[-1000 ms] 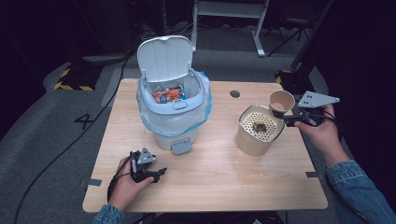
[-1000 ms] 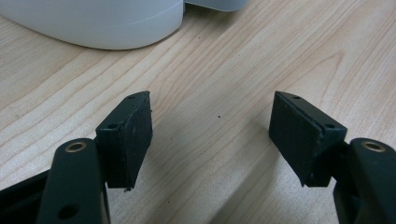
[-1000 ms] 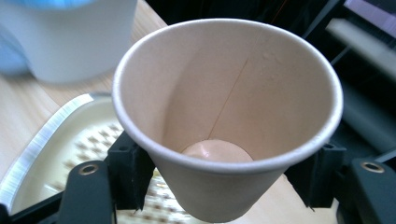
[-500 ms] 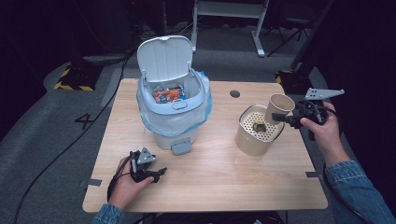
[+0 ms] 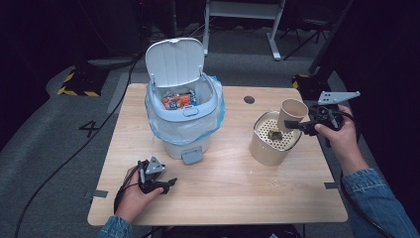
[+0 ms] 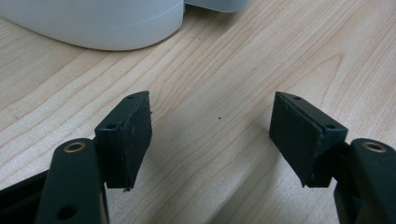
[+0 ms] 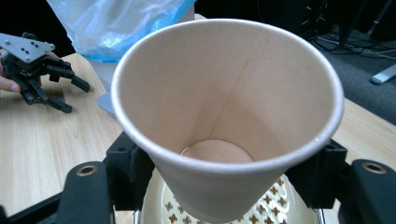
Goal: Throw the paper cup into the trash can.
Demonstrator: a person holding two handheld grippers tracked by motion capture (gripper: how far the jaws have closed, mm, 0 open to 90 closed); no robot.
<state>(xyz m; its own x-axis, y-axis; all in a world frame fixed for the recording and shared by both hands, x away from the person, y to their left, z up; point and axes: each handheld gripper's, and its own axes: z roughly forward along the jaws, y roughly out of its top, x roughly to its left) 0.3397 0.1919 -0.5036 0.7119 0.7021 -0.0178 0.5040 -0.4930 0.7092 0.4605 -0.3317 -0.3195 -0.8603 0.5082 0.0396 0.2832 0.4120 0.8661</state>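
Two tongs on the go here. From the high view, our right tongs (image 5: pixel 297 124) are clamped on a paper cup (image 5: pixel 290 114), held upright over the perforated lid of a beige canister (image 5: pixel 271 145). The open bin (image 5: pixel 182 113) with its blue liner sits well off to the left of the cup, lid up, so we'd guess the cup goes there, and the right hand is the nearer one. The canister stands between them. Our left tongs (image 5: pixel 167 183) rest low on the counter (image 5: pixel 237 183) in front of the bin.

Left gripper view: jaws spread wide, bare wood between them.

Right gripper view: the cup (image 7: pixel 229 116) looks empty, mouth tipped toward us, squeezed between both jaws.
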